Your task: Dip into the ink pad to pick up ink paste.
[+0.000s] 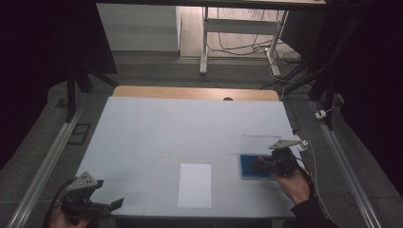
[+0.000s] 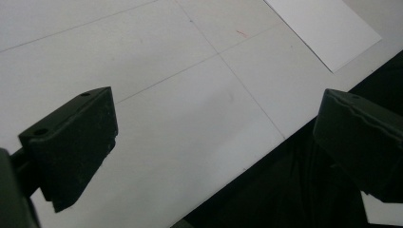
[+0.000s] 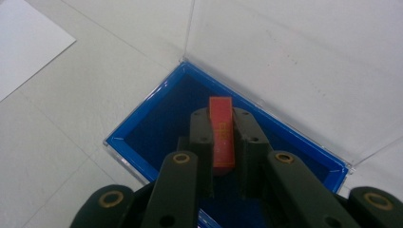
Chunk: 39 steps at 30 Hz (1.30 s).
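White laminate table top (image 1: 157,128), faint grid lines, covers most of the high view; a bare wooden strip shows along its 12 o'clock edge.

Plain white paper sheet (image 1: 195,185) lies flat near the 6 o'clock edge, just right of centre.

Shallow blue-lined clear plastic case (image 1: 250,166) sits at about 4 o'clock on the table, its transparent hinged lid (image 1: 260,143) folded open toward 12 o'clock.

Left gripper (image 1: 102,207) is held at 7 o'clock over the table corner, jaws spread wide with nothing between them; in the left gripper view bare table shows through the gap.

Right gripper (image 3: 222,137) is over the case, jaws closed tight on a small flat red rectangular block (image 3: 222,130) with faint gold markings, pinched across its two broad faces. Block hangs above the blue lining; contact with the lining cannot be told.

Judgement: block looks light and rigid, with smooth faces that may slip; gripping mid-length across the faces seems sound. Case is thin plastic, likely to slide if nudged.
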Tool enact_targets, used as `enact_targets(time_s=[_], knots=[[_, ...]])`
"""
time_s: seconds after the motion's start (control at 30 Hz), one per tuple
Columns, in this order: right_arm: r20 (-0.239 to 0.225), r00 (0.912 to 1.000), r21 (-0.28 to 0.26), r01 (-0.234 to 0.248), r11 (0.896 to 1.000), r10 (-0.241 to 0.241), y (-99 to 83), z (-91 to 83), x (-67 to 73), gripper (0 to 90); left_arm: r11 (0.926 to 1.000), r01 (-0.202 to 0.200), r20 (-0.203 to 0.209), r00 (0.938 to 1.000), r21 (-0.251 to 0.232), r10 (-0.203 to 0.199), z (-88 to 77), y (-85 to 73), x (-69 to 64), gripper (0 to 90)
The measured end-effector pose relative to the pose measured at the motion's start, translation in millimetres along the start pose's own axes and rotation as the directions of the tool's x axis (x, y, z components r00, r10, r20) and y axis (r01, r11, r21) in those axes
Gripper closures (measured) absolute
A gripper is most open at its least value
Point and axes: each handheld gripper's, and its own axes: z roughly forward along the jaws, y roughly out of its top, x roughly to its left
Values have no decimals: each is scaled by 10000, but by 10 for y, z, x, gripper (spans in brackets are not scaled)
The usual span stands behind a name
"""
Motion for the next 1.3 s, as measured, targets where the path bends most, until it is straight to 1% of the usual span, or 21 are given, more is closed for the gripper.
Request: enact_targets(time_s=[0.27, 0.47, 0.53, 0.67, 0.77, 0.83, 0.87, 0.9, 0.97, 1.03, 1.07, 1.13, 1.2, 1.3], knots=[[52, 10000, 118, -12, 9999, 11, -6, 29, 0, 804, 10000, -19, -12, 10000, 6, 19, 1, 1, -1, 12], [305, 9995, 321, 0, 9995, -10, 11, 47, 39, 808, 10000, 11, 23, 10000, -19, -11, -3, -2, 3, 12], [424, 9990, 366, 94, 9993, -109, 15, 53, 63, 809, 10000, 1, 16, 10000, -3, -1, -1, -1, 2, 12], [710, 9961, 455, 499, 9977, -530, 25, 64, 122, 810, 10000, 2, 12, 10000, 10, -2, 1, 1, 3, 13], [968, 9909, 580, 878, 9945, -931, 33, 70, 172, 810, 10000, -14, 10, 10000, 28, 14, 5, 5, 3, 13], [1019, 9896, 576, 965, 9937, -1020, 35, 76, 195, 810, 10000, -26, 3, 10000, 36, 26, 8, 8, 2, 13], [940, 9916, 516, 844, 9951, -890, 27, 73, 166, 810, 10000, -29, 1, 10000, 36, 29, 9, 8, 2, 13], [940, 9916, 516, 844, 9951, -890, 27, 73, 166, 810, 10000, -32, 4, 10000, 34, 32, 9, 8, 2, 13], [599, 9976, 260, 334, 9991, -349, 4, 70, 97, 810, 10000, -33, 9, 10000, 18, 33, 6, 8, 3, 13], [183, 9996, 116, -204, 9997, 202, -20, 61, 18, 810, 10000, -14, 31, 10000, -10, 14, 3, 6, 7, 13], [128, 9995, 100, -278, 9996, 277, -23, 60, 4, 810, 10000, 17, 25, 10000, -21, -17, 2, 5, 7, 13], [114, 9994, 95, -317, 9995, 316, -23, 61, 5, 810, 10000, 16, 22, 10000, -25, -16, 2, 4, 6, 13], [219, 9996, 117, -191, 9997, 188, -20, 60, 27, 809, 10000, -7, 43, 10000, -11, 7, 4, 6, 6, 13], [624, 9972, 237, 405, 9989, -419, -6, 64, 104, 808, 10000, -26, 21, 10000, 15, 26, 6, 8, 6, 13]])
